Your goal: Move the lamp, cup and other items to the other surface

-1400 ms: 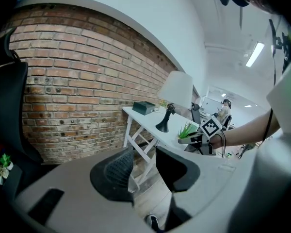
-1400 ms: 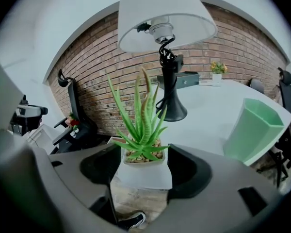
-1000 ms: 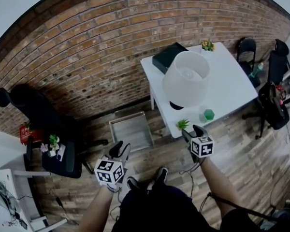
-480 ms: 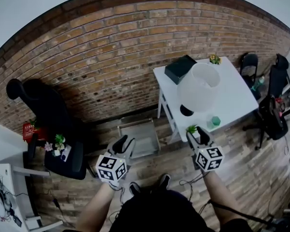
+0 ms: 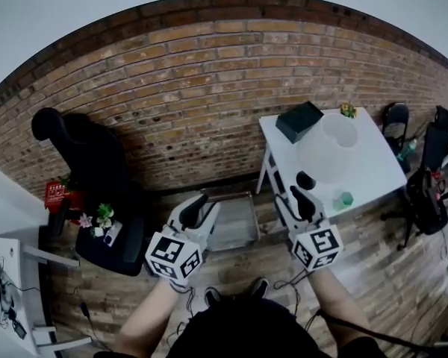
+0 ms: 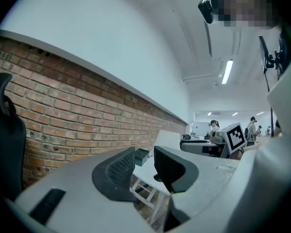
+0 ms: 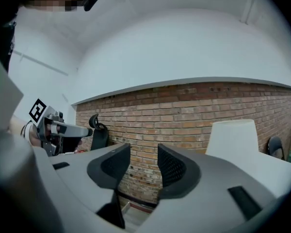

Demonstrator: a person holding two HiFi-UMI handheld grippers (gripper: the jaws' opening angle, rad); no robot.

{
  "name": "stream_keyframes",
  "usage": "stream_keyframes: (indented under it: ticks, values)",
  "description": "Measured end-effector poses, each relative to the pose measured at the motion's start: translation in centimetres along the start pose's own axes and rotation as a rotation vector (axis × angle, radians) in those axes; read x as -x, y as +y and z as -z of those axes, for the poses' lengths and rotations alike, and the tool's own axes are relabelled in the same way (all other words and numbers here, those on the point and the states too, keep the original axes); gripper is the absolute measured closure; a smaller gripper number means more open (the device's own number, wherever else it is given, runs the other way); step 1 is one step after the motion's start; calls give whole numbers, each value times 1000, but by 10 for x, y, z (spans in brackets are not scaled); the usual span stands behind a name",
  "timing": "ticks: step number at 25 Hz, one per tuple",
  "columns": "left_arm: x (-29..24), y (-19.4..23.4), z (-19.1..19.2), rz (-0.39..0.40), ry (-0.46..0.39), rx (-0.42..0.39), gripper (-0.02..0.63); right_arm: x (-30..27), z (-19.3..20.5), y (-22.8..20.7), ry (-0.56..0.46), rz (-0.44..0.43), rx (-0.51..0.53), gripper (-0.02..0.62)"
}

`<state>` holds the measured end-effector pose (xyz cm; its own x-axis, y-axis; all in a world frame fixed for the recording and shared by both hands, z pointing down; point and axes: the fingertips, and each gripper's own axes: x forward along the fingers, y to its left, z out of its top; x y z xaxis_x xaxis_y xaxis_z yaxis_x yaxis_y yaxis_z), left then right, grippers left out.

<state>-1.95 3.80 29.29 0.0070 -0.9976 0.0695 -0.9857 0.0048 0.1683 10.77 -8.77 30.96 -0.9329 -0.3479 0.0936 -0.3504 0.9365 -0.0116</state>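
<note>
White lamp (image 5: 322, 156), far right: likely light, top-heavy, shade (image 5: 333, 142) crushable; take its base (image 5: 306, 180). Left gripper (image 5: 200, 204), right gripper (image 5: 299, 198): empty, jaws apart, just been closing.

The left forearm (image 5: 145, 318) and right forearm (image 5: 336, 304) reach forward, side by side. The left gripper (image 5: 200, 206) and right gripper (image 5: 293, 200) point level. Each one's jaws stand slightly apart, nothing between them, and have just been closing.

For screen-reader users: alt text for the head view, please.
A person holds the left gripper and right gripper toward a brick wall, both empty, jaws apart, having just been closing. At right, a white table bears a lamp, dark box and green cup.
</note>
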Motion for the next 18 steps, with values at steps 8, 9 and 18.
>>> stream_keyframes:
  ticks: [8,9,18]
  values:
    - [29,-1,-49,-38,-96,-90,563,0,-51,41,-83,-43,43,479]
    - [31,0,-51,-47,-99,-104,574,-1,-53,43,-87,-45,45,496]
    - [32,14,-58,-74,-102,-100,595,-5,-60,47,-95,-48,73,589]
